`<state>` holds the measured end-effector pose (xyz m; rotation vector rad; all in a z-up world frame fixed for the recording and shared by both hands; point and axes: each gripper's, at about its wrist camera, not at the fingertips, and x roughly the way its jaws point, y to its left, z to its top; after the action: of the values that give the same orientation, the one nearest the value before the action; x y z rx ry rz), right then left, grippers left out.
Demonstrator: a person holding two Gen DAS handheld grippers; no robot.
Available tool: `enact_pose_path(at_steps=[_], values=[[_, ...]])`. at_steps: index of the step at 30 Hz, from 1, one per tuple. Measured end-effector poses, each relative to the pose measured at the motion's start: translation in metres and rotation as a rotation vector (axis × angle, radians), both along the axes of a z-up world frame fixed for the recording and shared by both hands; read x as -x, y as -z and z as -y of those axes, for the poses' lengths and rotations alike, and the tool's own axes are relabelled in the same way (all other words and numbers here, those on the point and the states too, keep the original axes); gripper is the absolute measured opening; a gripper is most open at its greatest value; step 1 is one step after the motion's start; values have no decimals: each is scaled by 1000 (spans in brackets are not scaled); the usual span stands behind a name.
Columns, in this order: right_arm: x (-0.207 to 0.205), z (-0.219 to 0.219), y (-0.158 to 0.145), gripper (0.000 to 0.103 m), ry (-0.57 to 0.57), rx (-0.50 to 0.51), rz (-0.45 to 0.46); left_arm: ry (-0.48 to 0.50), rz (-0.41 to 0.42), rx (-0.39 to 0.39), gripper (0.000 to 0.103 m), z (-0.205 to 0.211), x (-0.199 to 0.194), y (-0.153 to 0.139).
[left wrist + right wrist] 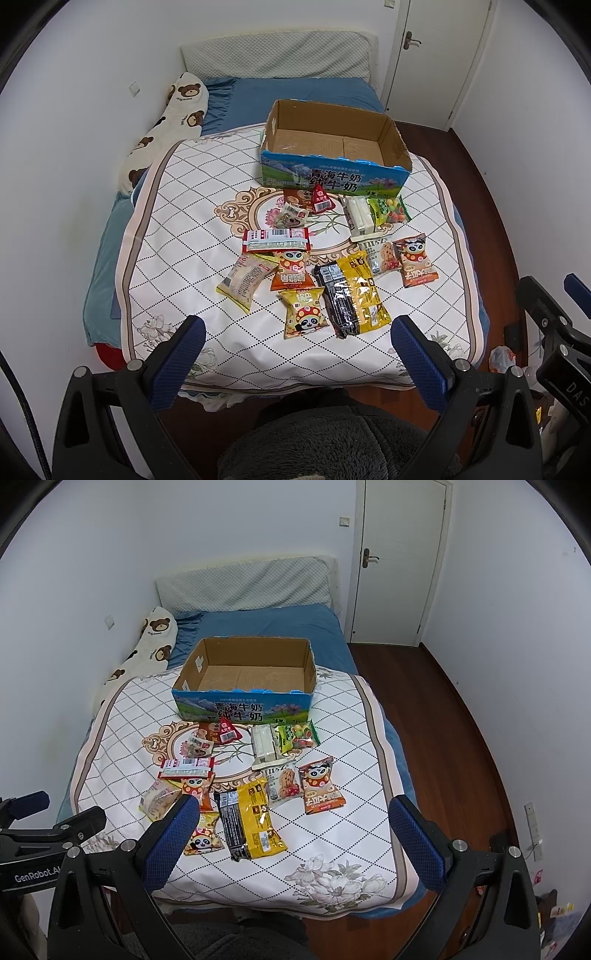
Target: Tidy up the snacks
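An open cardboard milk box point(334, 147) point(245, 677) stands empty on the quilted mat point(177, 206) point(122, 716) on the bed. Several snack packets lie in front of it: a yellow and black pack point(354, 295) point(251, 818), panda packs point(415, 262) point(321, 784), a red barcode pack point(275, 239) point(186, 768), a white pack point(360, 216) point(264, 747) and a green candy bag point(389, 210) point(297, 734). My left gripper point(297, 328) is open and empty, above the near mat edge. My right gripper point(291, 808) is open and empty, also near that edge.
A bear-print pillow point(166, 125) point(147, 642) lies along the left wall. A grey headboard cushion point(277, 55) point(243, 585) is at the back. A white door point(399, 561) and wooden floor point(436, 731) are to the right. The right gripper shows at the left view's edge point(554, 325).
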<state>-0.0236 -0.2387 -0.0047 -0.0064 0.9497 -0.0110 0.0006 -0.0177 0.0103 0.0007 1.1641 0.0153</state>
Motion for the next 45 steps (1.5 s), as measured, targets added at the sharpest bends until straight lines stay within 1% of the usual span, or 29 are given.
enact_pose_path(at_steps=[11, 17, 20, 22, 26, 27, 29, 31, 33, 34, 35, 36, 37, 41, 43, 44, 45], values=[[-1, -4, 0, 103, 1, -6, 4, -5, -5, 5, 103, -1, -1, 0], [-3, -6, 5, 103, 0, -19, -9, -6, -15, 9, 103, -4, -4, 2], [-9, -5, 16, 103, 4, -28, -21, -27, -27, 3, 103, -7, -12, 12], [-17, -5, 31, 103, 2, -40, -44, -45, -53, 4, 103, -12, -20, 26], [-43, -7, 81, 103, -5, -70, -130, -89, -136, -9, 103, -24, -42, 74], [-50, -9, 97, 103, -7, -72, -155, -103, -166, -26, 103, -27, -49, 91], [-63, -10, 129, 103, -14, -68, -204, -110, -213, -27, 103, -33, -60, 122], [-76, -12, 162, 103, -22, -71, -255, -111, -283, -34, 103, -36, -71, 155], [-86, -13, 193, 103, -32, -74, -302, -102, -359, 1, 103, -37, -81, 188], [-91, -13, 209, 103, -37, -75, -331, -98, -410, 26, 103, -35, -86, 209], [-96, -14, 222, 103, -46, -78, -354, -96, -439, 50, 103, -34, -89, 221], [-100, -14, 233, 103, -53, -75, -370, -97, -463, 63, 103, -32, -92, 232], [-103, -14, 244, 103, -60, -70, -389, -98, -492, 74, 103, -29, -96, 249], [-111, -16, 273, 103, -77, -60, -443, -94, -552, 104, 102, -17, -108, 294], [-112, -18, 281, 103, -84, -59, -457, -85, -569, 105, 90, -11, -111, 313], [-113, -20, 284, 103, -86, -52, -467, -85, -576, 100, 74, -10, -111, 318], [-114, -21, 287, 103, -90, -50, -477, -85, -583, 111, 66, -10, -110, 323]])
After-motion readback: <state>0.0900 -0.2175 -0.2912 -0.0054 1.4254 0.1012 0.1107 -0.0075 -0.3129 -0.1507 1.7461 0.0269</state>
